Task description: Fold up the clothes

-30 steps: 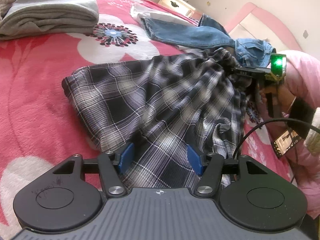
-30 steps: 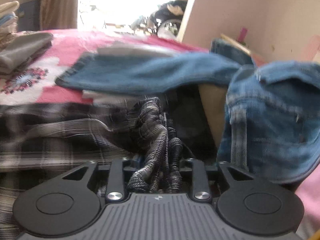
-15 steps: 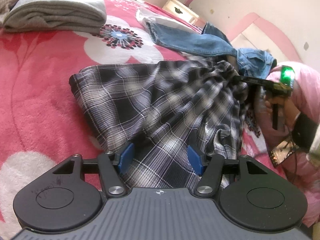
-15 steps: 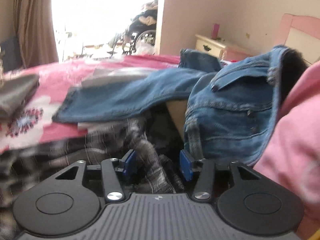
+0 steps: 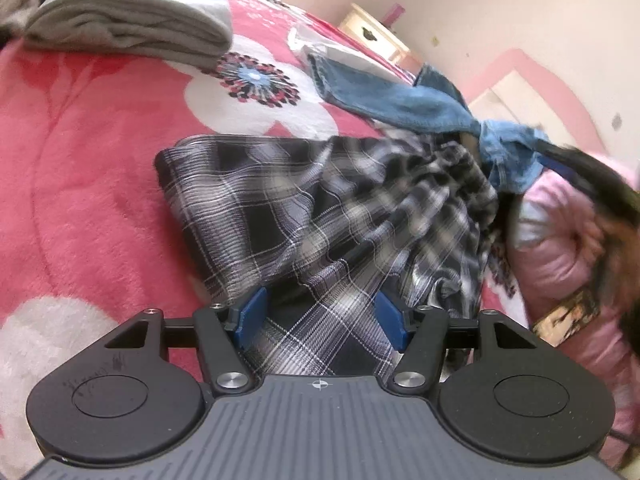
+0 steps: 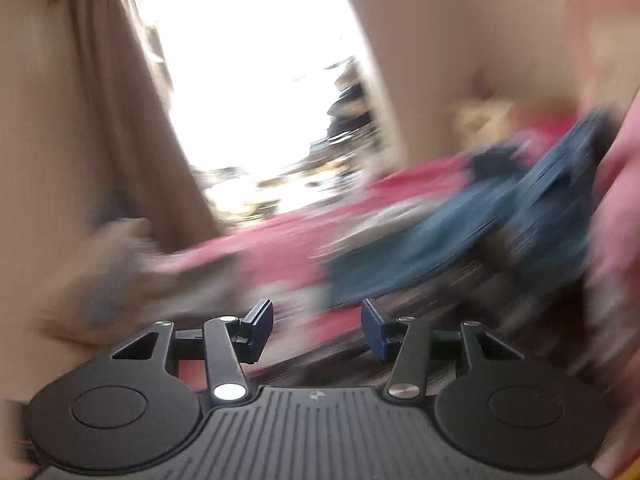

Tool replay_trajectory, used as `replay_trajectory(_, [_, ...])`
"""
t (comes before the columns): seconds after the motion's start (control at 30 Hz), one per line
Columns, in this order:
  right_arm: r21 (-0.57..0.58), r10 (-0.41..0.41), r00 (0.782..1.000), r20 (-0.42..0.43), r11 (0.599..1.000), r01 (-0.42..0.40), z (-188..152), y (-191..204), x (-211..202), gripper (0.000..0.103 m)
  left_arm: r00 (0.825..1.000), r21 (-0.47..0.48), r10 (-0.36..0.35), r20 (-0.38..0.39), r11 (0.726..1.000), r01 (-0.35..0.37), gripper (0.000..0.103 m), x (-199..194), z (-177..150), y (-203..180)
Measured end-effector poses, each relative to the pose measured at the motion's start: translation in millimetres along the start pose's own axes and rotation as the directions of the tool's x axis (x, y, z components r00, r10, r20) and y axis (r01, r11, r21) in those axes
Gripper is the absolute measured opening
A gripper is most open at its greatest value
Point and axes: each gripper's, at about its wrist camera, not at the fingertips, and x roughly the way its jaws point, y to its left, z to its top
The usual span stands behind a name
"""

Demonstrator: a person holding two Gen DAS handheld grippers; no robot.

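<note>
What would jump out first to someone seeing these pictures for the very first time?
The black-and-white plaid garment dominates the left wrist view, spread over a pink flowered blanket and running in between the blue pads of the left gripper. Behind it lie blue jeans and, at the far left, a folded grey garment. The right wrist view is a smear of motion blur, with the right gripper open and empty.

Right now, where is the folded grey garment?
In the left wrist view, the folded grey garment lies at the upper left on the pink floral blanket, beyond the black-and-white plaid cloth and left of the blue jeans.
</note>
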Motion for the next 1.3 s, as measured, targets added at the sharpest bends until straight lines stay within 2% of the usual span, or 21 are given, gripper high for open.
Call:
replay_trajectory(0.1, [0.039,0.176,0.982,-0.073,0.984,-0.173,-35.8,43.1,18.8,0.052,1.000,-0.046,-0.002,0.003,0.999,0.002,0.060,-6.2,0.7,6.9])
replay_trajectory(0.2, [0.111,0.252,0.952,-0.172,0.966,-0.235,-74.2,72.2,48.9,0.051,1.000,-0.080,0.012,0.019,0.997,-0.011,0.061,-17.1,0.0,11.8])
replay_trajectory(0.3, [0.194,0.282,0.922,-0.265,0.952,-0.236,-110.1,88.5,61.4,0.049,0.999,-0.107,0.037,0.032,0.994,-0.033,0.063,-31.1,-3.4,17.5])
replay_trajectory(0.4, [0.282,0.350,0.873,-0.339,0.923,-0.260,-140.4,94.2,53.7,0.046,0.997,-0.120,0.076,0.034,0.990,-0.072,0.063,-43.9,-7.4,23.1])
replay_trajectory(0.43, [0.281,0.353,0.865,-0.357,0.923,-0.262,-148.1,96.6,47.7,0.046,0.994,-0.123,0.101,0.031,0.988,-0.096,0.062,-47.2,-8.5,25.0])
replay_trajectory(0.5, [0.257,0.333,0.877,-0.347,0.933,-0.253,-161.1,100.7,29.6,0.046,0.994,-0.134,0.108,0.036,0.986,-0.102,0.064,-53.0,-11.1,30.3])
replay_trajectory(0.63, [0.419,0.358,0.861,-0.362,0.887,-0.193,-190.9,84.6,11.4,0.046,0.991,-0.146,0.121,0.054,0.983,-0.112,0.064,-61.7,-14.7,34.8])
replay_trajectory(0.7, [0.488,0.344,0.869,-0.354,0.861,-0.143,-207.4,72.3,3.0,0.047,0.990,-0.146,0.128,0.055,0.982,-0.119,0.064,-62.6,-16.0,36.3])
replay_trajectory(0.87, [0.604,0.206,0.947,-0.246,0.797,-0.016,-225.7,30.9,-16.8,0.049,0.991,-0.146,0.127,0.042,0.982,-0.120,0.064,-55.5,-19.8,37.6])
replay_trajectory(0.93, [0.638,0.140,0.965,-0.222,0.770,0.035,-229.9,18.3,-19.4,0.049,0.992,-0.150,0.119,0.040,0.982,-0.112,0.064,-51.5,-21.2,38.6])
replay_trajectory(1.1, [0.762,0.157,0.978,-0.136,0.648,0.002,-241.8,-0.1,-4.4,0.050,0.994,-0.170,0.092,0.055,0.982,-0.081,0.067,-43.5,-20.2,41.2])
replay_trajectory(1.23, [0.822,0.170,0.983,-0.068,0.568,-0.041,-243.2,-4.6,22.7,0.052,0.995,-0.193,0.069,0.072,0.980,-0.055,0.067,-38.5,-16.4,44.9])
replay_trajectory(1.3, [0.829,0.172,0.983,-0.059,0.557,-0.048,-241.1,-2.1,33.1,0.052,0.995,-0.205,0.060,0.080,0.978,-0.042,0.067,-36.3,-14.6,47.4])
